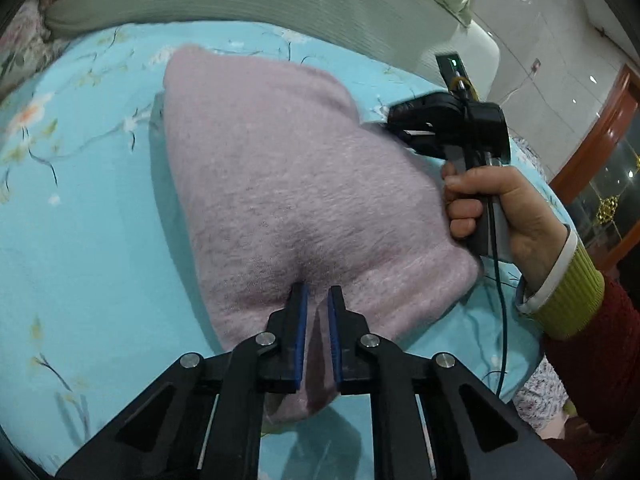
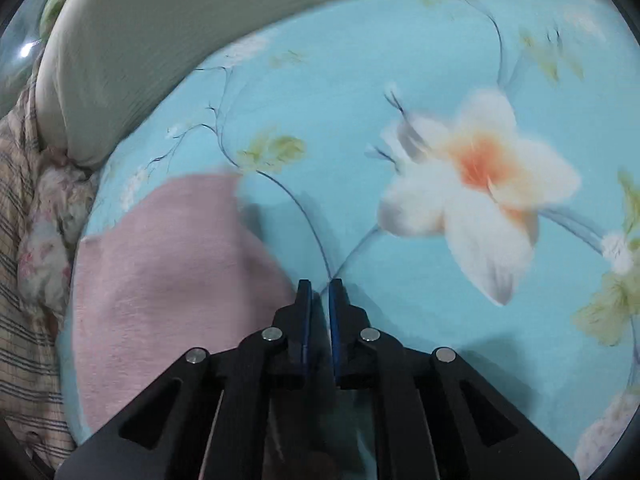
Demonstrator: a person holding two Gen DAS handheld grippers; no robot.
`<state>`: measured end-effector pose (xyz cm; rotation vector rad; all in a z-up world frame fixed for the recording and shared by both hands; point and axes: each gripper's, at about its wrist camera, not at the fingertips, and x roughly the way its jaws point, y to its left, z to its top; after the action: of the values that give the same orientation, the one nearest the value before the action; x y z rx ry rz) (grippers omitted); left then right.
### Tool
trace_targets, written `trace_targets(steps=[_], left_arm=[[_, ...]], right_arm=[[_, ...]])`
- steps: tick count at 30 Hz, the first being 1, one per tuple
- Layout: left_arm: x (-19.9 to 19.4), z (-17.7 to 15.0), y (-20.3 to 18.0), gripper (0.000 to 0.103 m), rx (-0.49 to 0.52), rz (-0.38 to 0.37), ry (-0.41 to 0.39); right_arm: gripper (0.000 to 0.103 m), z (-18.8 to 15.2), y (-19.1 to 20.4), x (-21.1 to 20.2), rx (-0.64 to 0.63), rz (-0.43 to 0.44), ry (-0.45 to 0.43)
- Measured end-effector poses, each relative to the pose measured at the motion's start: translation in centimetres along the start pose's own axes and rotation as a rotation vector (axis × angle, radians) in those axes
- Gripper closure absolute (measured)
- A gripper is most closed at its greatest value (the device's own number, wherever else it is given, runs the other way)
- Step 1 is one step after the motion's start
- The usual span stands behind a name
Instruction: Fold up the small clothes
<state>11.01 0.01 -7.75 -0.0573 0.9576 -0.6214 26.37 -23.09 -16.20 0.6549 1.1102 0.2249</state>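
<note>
Pink garment (image 1: pixel 280 184) spread flat on the bed (image 1: pixel 80 208) for folding, near hem pinched in the closed left gripper (image 1: pixel 318 292) to lift it, right gripper (image 2: pixel 320 286) closed, empty, at its far edge.

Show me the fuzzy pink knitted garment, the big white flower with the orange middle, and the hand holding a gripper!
Fuzzy pink knitted garment (image 1: pixel 280 184): left wrist view, middle of its top surface.
Big white flower with the orange middle (image 2: pixel 480 168): right wrist view, orange centre.
Hand holding a gripper (image 1: pixel 504 208): left wrist view, its knuckles.
</note>
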Motion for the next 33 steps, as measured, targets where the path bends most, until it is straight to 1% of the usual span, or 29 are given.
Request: trace_targets(steps=[1,2,4,5,7,8,10,11,15,17,18,21,23,25,26,27,28,29,30,33], left_arm=[[0.1,0.0,-0.1,0.093,-0.001,0.003,-0.003],[0.0,0.1,-0.2,0.094,-0.002,0.005,-0.004],[0.1,0.2,-0.1,0.094,-0.007,0.000,-0.003],[0.0,0.2,0.0,0.095,-0.013,-0.005,-0.003],[0.1,0.5,0.3,0.095,-0.018,-0.011,-0.004],[0.1,0.5,0.3,0.095,-0.021,-0.009,-0.004],[-0.3,0.4,0.2,0.094,-0.027,-0.003,-0.006],[-0.7,0.5,-0.1,0.094,-0.024,0.004,-0.008],[-2.7,-0.1,-1.0,0.092,0.031,0.030,-0.023],[-3.2,-0.7,-1.2,0.089,0.059,0.034,-0.023],[-3.4,-1.3,-1.3,0.089,0.068,0.041,-0.021],[-2.2,-2.3,-0.9,0.089,0.076,0.064,0.011],[-2.0,-2.9,-1.1,0.090,0.083,0.083,-0.002],[-2.3,-3.1,-1.4,0.089,0.090,0.102,-0.007],[-2.7,-3.4,-1.9,0.089,0.091,0.108,-0.010],[-2.7,-3.4,-1.9,0.089,0.093,0.110,-0.011],[-2.7,-3.5,-1.9,0.089,0.094,0.111,-0.011],[-2.7,-3.6,-1.8,0.089,0.089,0.108,-0.012],[-2.7,-3.5,-1.6,0.089,0.083,0.103,-0.013],[-2.7,-3.7,-1.4,0.089,0.074,0.091,-0.011]], right_arm=[[0.095,0.0,-0.2,-0.7,0.001,-0.001,-0.014],[0.092,-0.1,0.1,-1.9,-0.013,-0.008,-0.044],[0.092,-0.6,1.4,-4.7,-0.066,0.041,-0.097],[0.092,-1.0,2.1,-5.7,-0.092,0.058,-0.105],[0.092,-2.4,4.0,-7.6,-0.169,0.104,-0.093],[0.092,-3.6,5.0,-8.4,-0.219,0.128,-0.071],[0.092,-5.4,6.2,-9.0,-0.284,0.137,-0.031],[0.091,-6.9,6.5,-9.4,-0.319,0.138,-0.002],[0.091,-10.5,6.4,-9.3,-0.361,0.126,0.064],[0.092,-11.9,5.3,-8.5,-0.379,0.076,0.083],[0.092,-12.3,4.7,-8.2,-0.388,0.050,0.082],[0.093,-12.8,3.5,-8.7,-0.385,0.053,0.055],[0.092,-12.7,4.0,-9.6,-0.388,0.044,0.046],[0.091,-13.4,5.0,-10.8,-0.431,0.066,0.024],[0.087,-13.9,5.4,-11.4,-0.462,0.080,0.022],[0.083,-14.5,5.9,-11.3,-0.491,0.070,0.036],[0.074,-14.9,5.8,-11.1,-0.513,0.036,0.051],[0.073,-15.5,5.4,-10.3,-0.532,-0.030,0.075],[0.074,-15.8,4.7,-9.8,-0.531,-0.058,0.092],[0.074,-15.6,3.3,-9.7,-0.470,-0.038,0.082]])
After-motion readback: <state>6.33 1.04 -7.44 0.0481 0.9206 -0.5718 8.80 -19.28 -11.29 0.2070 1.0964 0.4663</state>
